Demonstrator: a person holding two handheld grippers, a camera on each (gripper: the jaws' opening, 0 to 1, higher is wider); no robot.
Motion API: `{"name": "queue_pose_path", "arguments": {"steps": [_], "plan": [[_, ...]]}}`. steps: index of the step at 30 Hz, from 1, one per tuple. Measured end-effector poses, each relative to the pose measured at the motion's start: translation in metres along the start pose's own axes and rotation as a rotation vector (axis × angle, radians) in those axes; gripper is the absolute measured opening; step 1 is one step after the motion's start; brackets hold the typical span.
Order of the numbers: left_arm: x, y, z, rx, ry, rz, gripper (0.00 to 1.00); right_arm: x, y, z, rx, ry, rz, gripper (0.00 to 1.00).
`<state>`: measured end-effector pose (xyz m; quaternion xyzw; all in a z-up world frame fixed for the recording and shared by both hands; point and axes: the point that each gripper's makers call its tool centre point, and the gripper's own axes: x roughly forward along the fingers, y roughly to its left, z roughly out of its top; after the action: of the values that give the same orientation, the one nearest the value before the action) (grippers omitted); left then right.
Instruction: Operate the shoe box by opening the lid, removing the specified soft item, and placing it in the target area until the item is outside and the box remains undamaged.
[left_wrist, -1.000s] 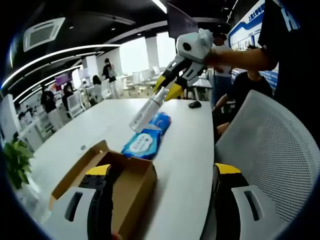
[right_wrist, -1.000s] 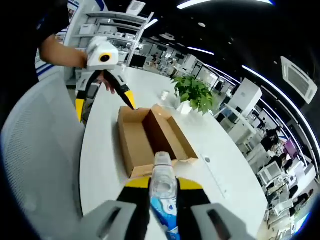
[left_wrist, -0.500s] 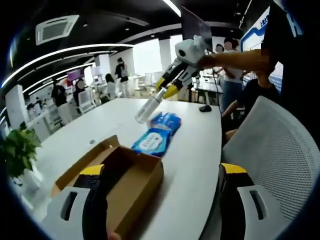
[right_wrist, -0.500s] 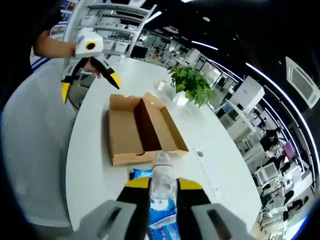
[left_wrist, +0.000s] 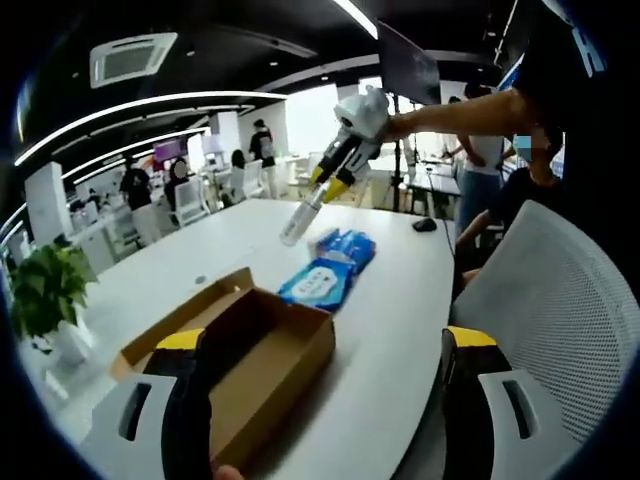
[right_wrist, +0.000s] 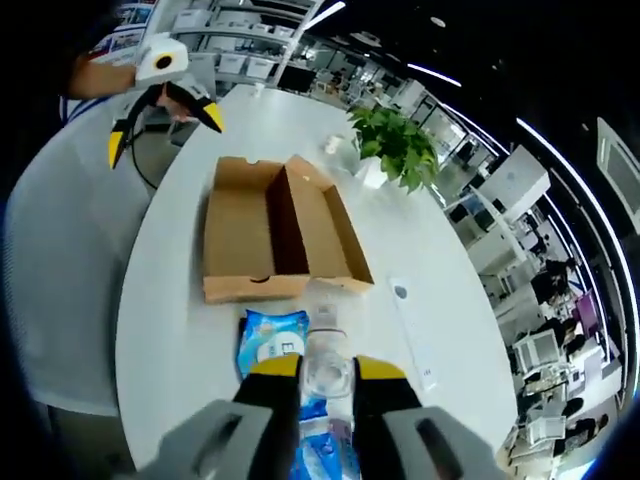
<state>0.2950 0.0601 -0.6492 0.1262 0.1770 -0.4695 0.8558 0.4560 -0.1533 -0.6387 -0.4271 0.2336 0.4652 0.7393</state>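
The brown shoe box (left_wrist: 262, 352) lies open on the white table (left_wrist: 390, 340), its lid flap folded out flat (right_wrist: 232, 228). Beyond the box lie blue soft wipe packs (left_wrist: 328, 270), one of them showing in the right gripper view (right_wrist: 270, 342). My right gripper (right_wrist: 326, 372) is shut on a clear plastic bottle (right_wrist: 324, 345) and holds it in the air above the packs. In the left gripper view the right gripper (left_wrist: 334, 182) hangs high with the bottle (left_wrist: 299, 216) pointing down. My left gripper (left_wrist: 325, 400) is open near the box's end, and it shows open in the right gripper view (right_wrist: 165, 130).
A potted green plant (right_wrist: 394, 146) stands on the table beyond the box. A white mesh chair (left_wrist: 545, 300) sits against the table's near edge. A black mouse (left_wrist: 425, 224) lies far down the table. People and desks stand in the background.
My right gripper has risen and drawn back from the box with the bottle in it. The left gripper stays open by the box.
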Motion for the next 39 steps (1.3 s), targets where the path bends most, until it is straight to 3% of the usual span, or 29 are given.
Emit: {"name": "queue_pose_path", "arguments": {"steps": [19, 39], "plan": [[-0.013, -0.003, -0.011, -0.052, -0.024, 0.094, 1.00, 0.037, -0.034, -0.026, -0.049, 0.144, 0.121, 0.15], [-0.030, 0.005, -0.014, -0.089, -0.051, 0.182, 1.00, 0.073, -0.052, -0.045, -0.118, 0.293, 0.258, 0.15]]}}
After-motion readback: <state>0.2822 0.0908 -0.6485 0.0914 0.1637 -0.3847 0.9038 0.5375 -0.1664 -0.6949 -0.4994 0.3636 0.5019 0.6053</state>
